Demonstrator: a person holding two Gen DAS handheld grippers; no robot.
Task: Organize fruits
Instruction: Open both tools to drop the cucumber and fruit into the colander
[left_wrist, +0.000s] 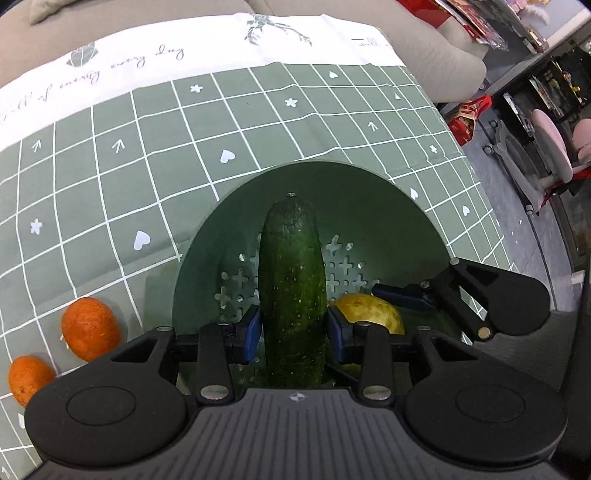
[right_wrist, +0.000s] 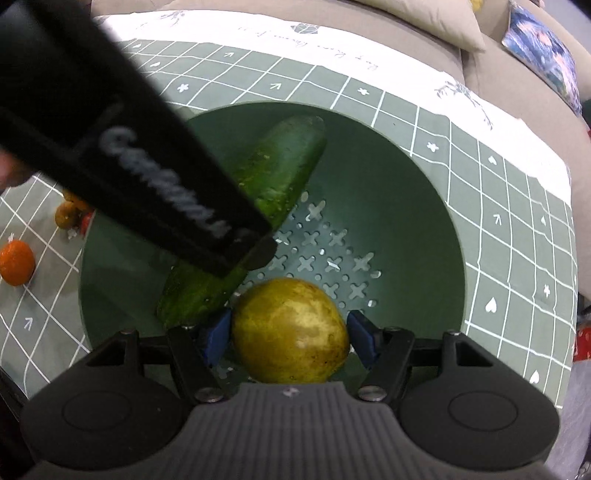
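A dark green cucumber (left_wrist: 291, 280) stands between the blue pads of my left gripper (left_wrist: 294, 332), which is shut on it inside a green perforated bowl (left_wrist: 369, 184). My right gripper (right_wrist: 290, 334) is shut on a round yellow-green fruit (right_wrist: 291, 332) low in the same bowl (right_wrist: 413, 192). The cucumber (right_wrist: 288, 166) slants across the bowl beside that fruit, partly hidden by the left tool's black housing (right_wrist: 129, 166). From the left wrist view the yellow fruit (left_wrist: 369, 314) shows to the right of the cucumber, with a right-gripper finger (left_wrist: 402, 297) by it.
Two oranges (left_wrist: 90, 328) (left_wrist: 27, 378) lie on the green grid tablecloth (left_wrist: 147, 166) left of the bowl. An orange (right_wrist: 16, 262) and some small fruits (right_wrist: 68, 214) show at the right view's left edge. A beige sofa (right_wrist: 517, 85) lies beyond the table.
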